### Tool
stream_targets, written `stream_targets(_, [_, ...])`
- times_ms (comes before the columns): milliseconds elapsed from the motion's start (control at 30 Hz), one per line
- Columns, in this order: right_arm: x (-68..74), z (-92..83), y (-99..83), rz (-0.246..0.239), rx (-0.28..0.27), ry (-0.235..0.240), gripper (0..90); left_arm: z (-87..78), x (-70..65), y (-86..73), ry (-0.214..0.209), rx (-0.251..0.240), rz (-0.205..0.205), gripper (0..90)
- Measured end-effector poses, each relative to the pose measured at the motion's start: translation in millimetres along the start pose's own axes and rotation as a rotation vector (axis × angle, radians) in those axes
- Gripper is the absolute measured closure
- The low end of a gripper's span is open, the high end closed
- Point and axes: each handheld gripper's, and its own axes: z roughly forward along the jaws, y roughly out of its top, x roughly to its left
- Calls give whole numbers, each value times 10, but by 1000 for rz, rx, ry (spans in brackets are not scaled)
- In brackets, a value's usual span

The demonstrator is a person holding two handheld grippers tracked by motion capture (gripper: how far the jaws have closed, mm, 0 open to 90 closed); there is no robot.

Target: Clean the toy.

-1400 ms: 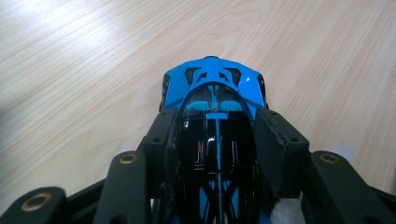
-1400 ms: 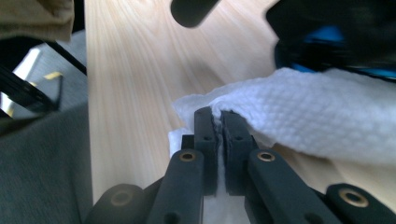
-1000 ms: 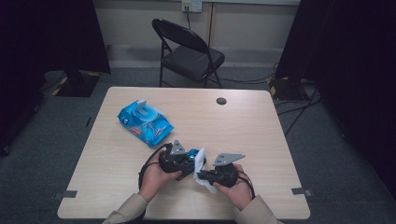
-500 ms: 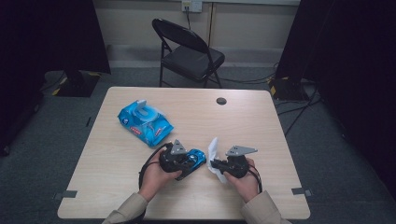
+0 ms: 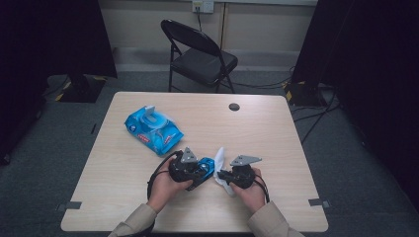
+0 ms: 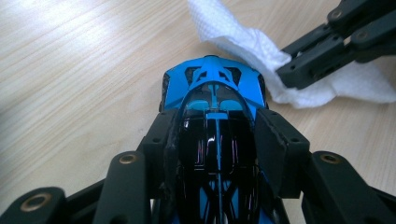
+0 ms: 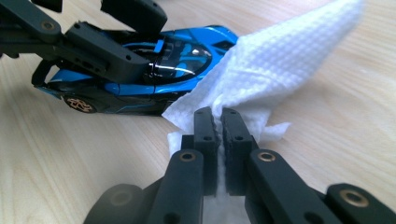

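Two grippers work at the near edge of a light wood-grain table [image 5: 276, 128].
Left gripper [image 6: 215, 135] clamps the blue toy car [image 6: 212, 86] by its sides; right gripper [image 7: 217, 123], jaws pressed together, pinches a white wipe [image 7: 280, 60] touching the car. Far half lies free apart from a blue wipes pack [image 5: 153, 129], label unreadable; folding chair [image 5: 200, 54] beyond.

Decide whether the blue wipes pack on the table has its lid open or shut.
Open: the wipes pack shows its flip lid raised in the high view, with the pale oval opening exposed.
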Motion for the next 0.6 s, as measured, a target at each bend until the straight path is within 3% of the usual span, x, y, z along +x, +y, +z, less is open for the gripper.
stream_targets(467, [17,58,-3,0,25,-7,866,10,18,28,-26,16,-9,480])
stream_targets(600, [20,58,-2,-2,27,-9,866,18,-7,39,-9,28,22,472])
